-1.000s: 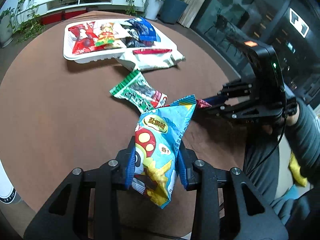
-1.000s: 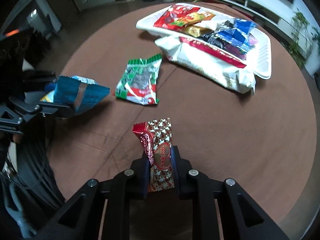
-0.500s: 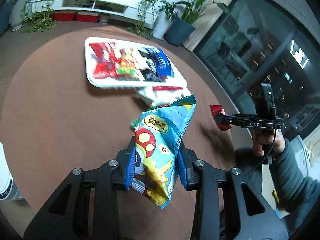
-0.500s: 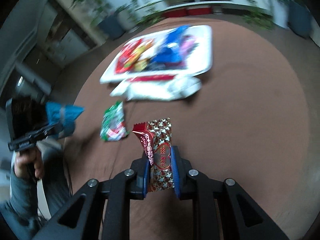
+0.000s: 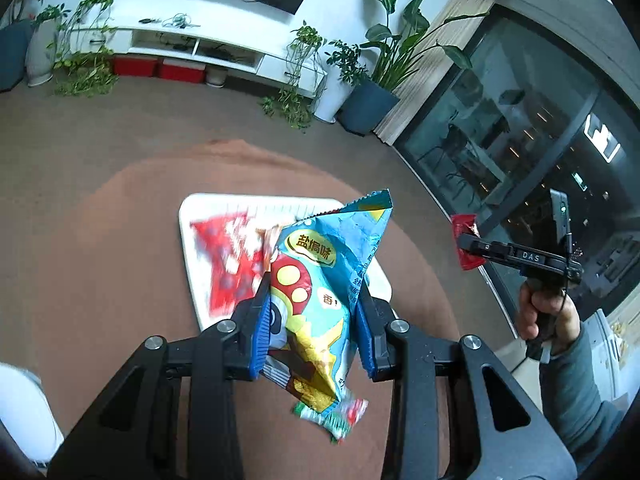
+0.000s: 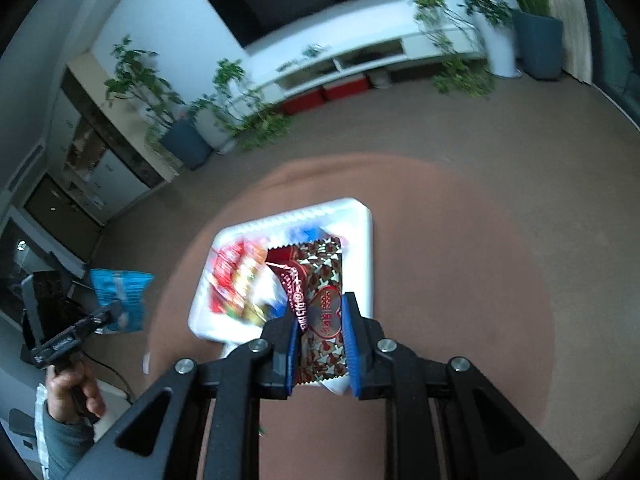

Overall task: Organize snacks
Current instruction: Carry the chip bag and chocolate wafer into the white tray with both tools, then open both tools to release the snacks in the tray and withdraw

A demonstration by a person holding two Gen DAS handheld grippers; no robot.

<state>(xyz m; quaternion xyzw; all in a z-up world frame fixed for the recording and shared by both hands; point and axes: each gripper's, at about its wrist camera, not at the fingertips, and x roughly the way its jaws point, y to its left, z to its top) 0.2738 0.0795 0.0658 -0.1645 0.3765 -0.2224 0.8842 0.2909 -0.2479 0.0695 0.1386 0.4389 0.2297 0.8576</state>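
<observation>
My left gripper (image 5: 312, 332) is shut on a light blue snack bag (image 5: 324, 280) with a red mushroom print, held high above the round brown table (image 5: 120, 280). My right gripper (image 6: 320, 344) is shut on a brown and red candy packet (image 6: 320, 280), also lifted. The white tray (image 5: 192, 248) holds several snack packets and lies below both grippers; it also shows in the right wrist view (image 6: 360, 240). A green packet (image 5: 340, 420) lies on the table under the blue bag. Each gripper shows in the other's view, the right one (image 5: 468, 244) and the left one (image 6: 112, 312).
A white object (image 5: 24, 412) stands at the table's left edge. Potted plants (image 5: 372, 80) and a low white shelf (image 5: 192, 48) stand on the floor beyond the table. A glass wall (image 5: 540, 152) is at the right.
Both grippers have risen with their packets and now look down on the tray from higher up. The table looks smaller and more of the room shows.
</observation>
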